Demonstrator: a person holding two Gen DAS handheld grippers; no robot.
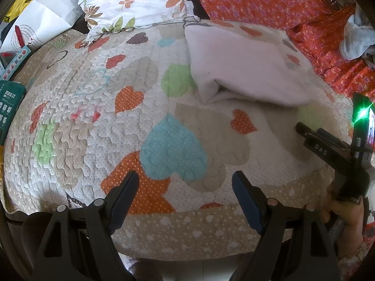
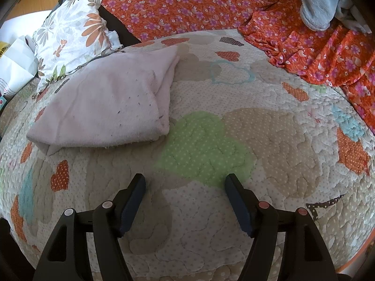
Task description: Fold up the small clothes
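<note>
Left wrist view: left gripper [image 1: 185, 182] held spread, nothing pinched, over heart quilt [image 1: 70, 107]. Pink cloth [image 1: 246, 70] seen folded, far right on quilt.

Right wrist view: right gripper [image 2: 185, 185] spread, nothing gripped. Pink cloth [image 2: 105, 103] lies ahead-left, apart from fingers. Fold judged complete; next garment to be fetched, perhaps grey item [image 2: 318, 2] on orange floral fabric [image 2: 187, 4].

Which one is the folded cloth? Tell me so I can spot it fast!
Find the big quilt covered in coloured hearts. The cloth lies on it, near the flowery pillow. It is the only plain thing there: pale pink, no pattern, folded into a thick flat wedge, while everything around it has hearts or flowers.
</note>
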